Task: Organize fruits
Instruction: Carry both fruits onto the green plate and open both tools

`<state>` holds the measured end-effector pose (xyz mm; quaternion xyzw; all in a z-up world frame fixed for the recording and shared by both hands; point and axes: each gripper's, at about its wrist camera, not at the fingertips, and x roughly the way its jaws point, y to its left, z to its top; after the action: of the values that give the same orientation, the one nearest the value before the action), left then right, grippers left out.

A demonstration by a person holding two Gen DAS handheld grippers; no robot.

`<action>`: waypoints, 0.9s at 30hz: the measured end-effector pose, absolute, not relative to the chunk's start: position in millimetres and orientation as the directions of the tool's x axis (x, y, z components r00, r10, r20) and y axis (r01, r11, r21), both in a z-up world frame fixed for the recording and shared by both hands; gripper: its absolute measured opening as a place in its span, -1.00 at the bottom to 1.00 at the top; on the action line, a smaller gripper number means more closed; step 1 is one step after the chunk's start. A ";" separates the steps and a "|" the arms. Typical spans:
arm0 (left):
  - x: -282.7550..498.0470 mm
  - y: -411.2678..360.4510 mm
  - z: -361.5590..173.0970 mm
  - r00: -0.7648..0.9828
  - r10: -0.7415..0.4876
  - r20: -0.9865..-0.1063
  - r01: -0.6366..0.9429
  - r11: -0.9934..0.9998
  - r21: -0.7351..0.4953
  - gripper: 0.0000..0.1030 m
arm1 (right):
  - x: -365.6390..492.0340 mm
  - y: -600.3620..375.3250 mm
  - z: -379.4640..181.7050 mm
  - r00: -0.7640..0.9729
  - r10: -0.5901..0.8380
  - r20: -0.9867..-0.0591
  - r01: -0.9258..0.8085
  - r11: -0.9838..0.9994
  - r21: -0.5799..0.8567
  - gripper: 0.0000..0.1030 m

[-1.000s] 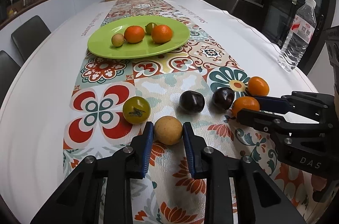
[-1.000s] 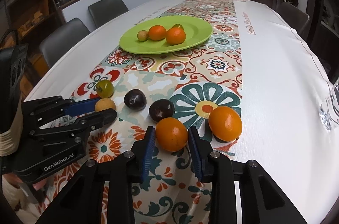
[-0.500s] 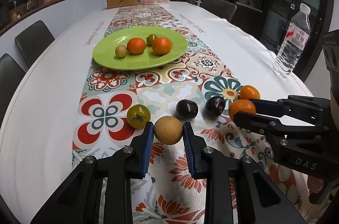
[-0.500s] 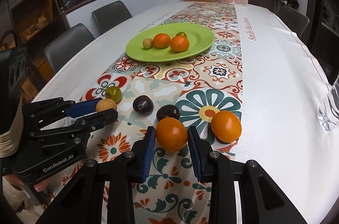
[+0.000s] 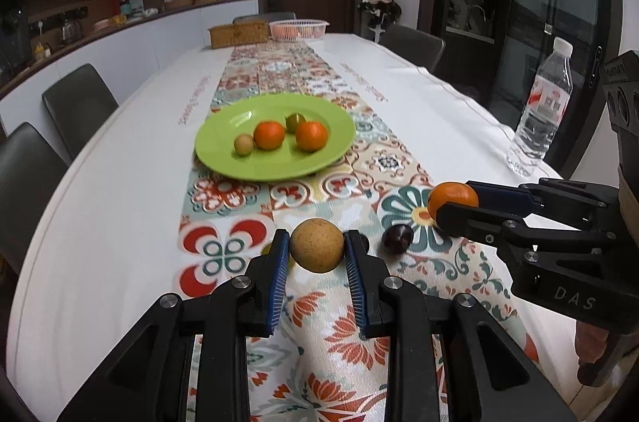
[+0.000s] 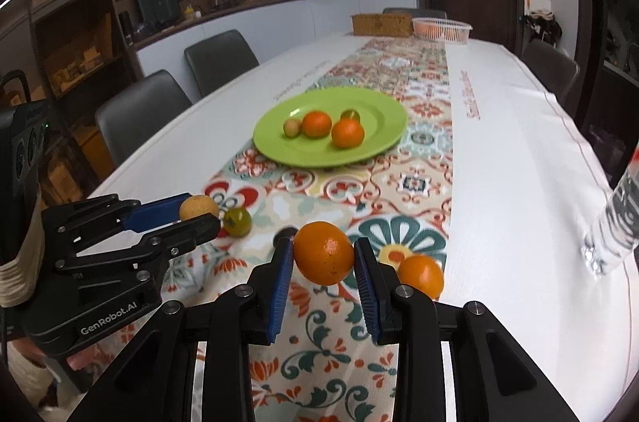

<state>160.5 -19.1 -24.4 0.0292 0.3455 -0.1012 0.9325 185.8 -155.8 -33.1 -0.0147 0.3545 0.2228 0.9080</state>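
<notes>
My left gripper is shut on a tan round fruit and holds it above the patterned runner; it also shows in the right wrist view. My right gripper is shut on an orange, lifted off the table, also seen in the left wrist view. The green plate lies ahead with two oranges, a green fruit and a small tan fruit on it. On the runner lie a dark plum, a green fruit and another orange.
A water bottle stands at the table's right side. A wicker box and a white basket sit at the far end. Dark chairs line the table's left side.
Both grippers have risen from the table with their fruits held. The plate and the far room now sit lower and more level in both views.
</notes>
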 end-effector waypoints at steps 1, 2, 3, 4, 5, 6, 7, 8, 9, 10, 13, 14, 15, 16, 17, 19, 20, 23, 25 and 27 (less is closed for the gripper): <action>161.1 -18.5 -21.7 0.746 -0.166 -0.645 0.207 0.978 -0.012 -0.46 | 185.8 -155.4 -29.8 0.656 0.396 -0.642 -0.416 0.900 0.130 -0.37; 161.7 -18.5 -19.0 0.751 -0.163 -0.639 0.205 0.979 -0.008 -0.46 | 186.2 -155.0 -27.0 0.662 0.397 -0.635 -0.416 0.900 0.128 -0.37; 162.5 -18.0 -15.9 0.757 -0.161 -0.633 0.204 0.979 -0.005 -0.46 | 186.9 -154.8 -24.6 0.666 0.398 -0.630 -0.417 0.900 0.127 -0.37; 164.0 -17.4 -12.8 0.763 -0.160 -0.626 0.203 0.979 -0.002 -0.46 | 187.9 -154.3 -21.5 0.672 0.399 -0.624 -0.419 0.900 0.125 -0.37; 164.8 -17.3 -10.3 0.769 -0.160 -0.619 0.203 0.979 0.000 -0.46 | 189.1 -154.1 -18.2 0.680 0.399 -0.615 -0.419 0.900 0.121 -0.37; 166.1 -16.9 -7.0 0.775 -0.160 -0.612 0.203 0.979 0.002 -0.46 | 190.3 -154.3 -15.7 0.685 0.399 -0.609 -0.419 0.900 0.118 -0.37; 167.2 -16.6 -3.6 0.781 -0.159 -0.605 0.203 0.979 0.005 -0.46 | 191.5 -154.0 -13.0 0.690 0.399 -0.603 -0.419 0.900 0.116 -0.37; 168.8 -16.3 -0.4 0.786 -0.159 -0.597 0.203 0.979 0.008 -0.46 | 193.6 -153.9 -10.1 0.695 0.400 -0.597 -0.419 0.901 0.115 -0.37; 170.7 -16.2 3.6 0.793 -0.159 -0.588 0.204 0.979 0.010 -0.46 | 196.2 -153.8 -6.9 0.700 0.400 -0.591 -0.419 0.901 0.114 -0.37; 171.4 -16.1 6.0 0.796 -0.159 -0.584 0.204 0.979 0.012 -0.46 | 198.2 -153.7 -4.6 0.704 0.401 -0.586 -0.419 0.901 0.113 -0.37; 177.0 -15.4 13.7 0.808 -0.160 -0.568 0.205 0.979 0.016 -0.46 | 204.2 -152.4 3.9 0.716 0.404 -0.569 -0.421 0.900 0.109 -0.37; 179.6 -15.1 15.8 0.811 -0.159 -0.564 0.205 0.979 0.019 -0.46 | 207.1 -151.8 7.1 0.722 0.404 -0.562 -0.422 0.900 0.106 -0.37; 181.9 -14.8 17.7 0.814 -0.156 -0.560 0.203 0.979 0.022 -0.46 | 209.6 -151.2 9.5 0.725 0.406 -0.556 -0.423 0.900 0.105 -0.37; 183.5 -14.6 18.7 0.816 -0.155 -0.557 0.202 0.979 0.024 -0.46 | 210.4 -151.0 11.0 0.726 0.407 -0.554 -0.425 0.899 0.104 -0.37; 186.1 -14.2 20.3 0.817 -0.156 -0.555 0.203 0.979 0.024 -0.46 | 213.8 -150.1 13.7 0.729 0.409 -0.549 -0.426 0.899 0.103 -0.37; 192.4 -12.9 23.6 0.822 -0.153 -0.549 0.200 0.979 0.027 -0.46 | 219.2 -148.6 17.5 0.731 0.412 -0.544 -0.429 0.897 0.104 -0.37; 195.0 -11.9 25.0 0.824 -0.153 -0.546 0.200 0.979 0.027 -0.46 | 222.0 -147.8 18.9 0.732 0.414 -0.541 -0.429 0.897 0.105 -0.37; 205.4 -9.9 29.4 0.826 -0.155 -0.541 0.199 0.980 0.024 -0.46 | 231.3 -145.3 23.0 0.733 0.418 -0.537 -0.433 0.895 0.106 -0.37; 214.2 -8.9 31.1 0.825 -0.156 -0.543 0.201 0.979 0.024 -0.46 | 239.5 -142.9 25.5 0.731 0.420 -0.537 -0.437 0.894 0.104 -0.37; 223.1 -7.5 32.7 0.824 -0.160 -0.544 0.202 0.979 0.018 -0.46 | 247.0 -140.4 27.6 0.730 0.423 -0.537 -0.440 0.892 0.104 -0.37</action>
<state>223.1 -7.5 32.7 0.0375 0.2813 -0.0947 0.9542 247.0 -140.4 27.6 -0.0152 0.2850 0.2319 0.9299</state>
